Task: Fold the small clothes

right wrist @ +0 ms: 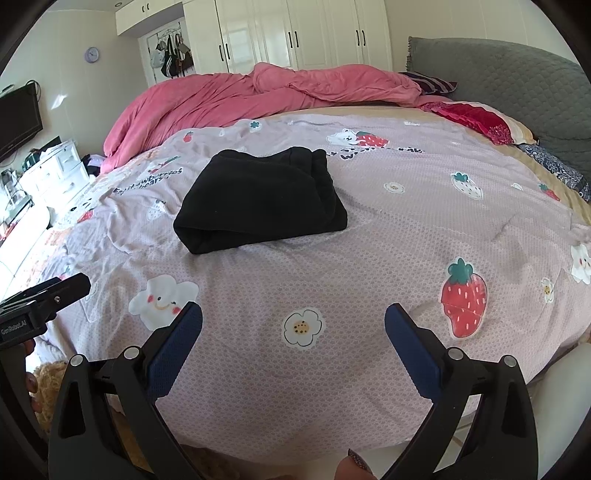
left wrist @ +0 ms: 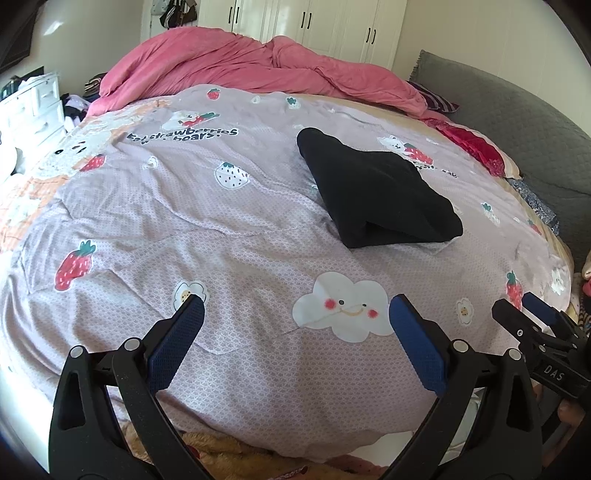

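A small black garment [left wrist: 376,192] lies folded into a thick bundle on the lilac strawberry-print bedsheet [left wrist: 221,240], right of centre in the left wrist view. In the right wrist view the same black garment [right wrist: 262,199] sits left of centre on the bedsheet [right wrist: 369,240]. My left gripper [left wrist: 295,306] is open over the near part of the bed, well short of the garment, nothing between its blue pads. My right gripper [right wrist: 293,314] is also open and empty, near the bed's front edge. Each gripper shows at the other view's side: the right gripper [left wrist: 524,306] and the left gripper [right wrist: 74,284].
A crumpled pink duvet [left wrist: 240,70] is heaped at the far side of the bed. A grey headboard cushion [left wrist: 517,122] and red pillow [left wrist: 476,147] lie to the right. White drawers [left wrist: 33,107] stand at the left; white wardrobes [right wrist: 288,33] fill the back wall.
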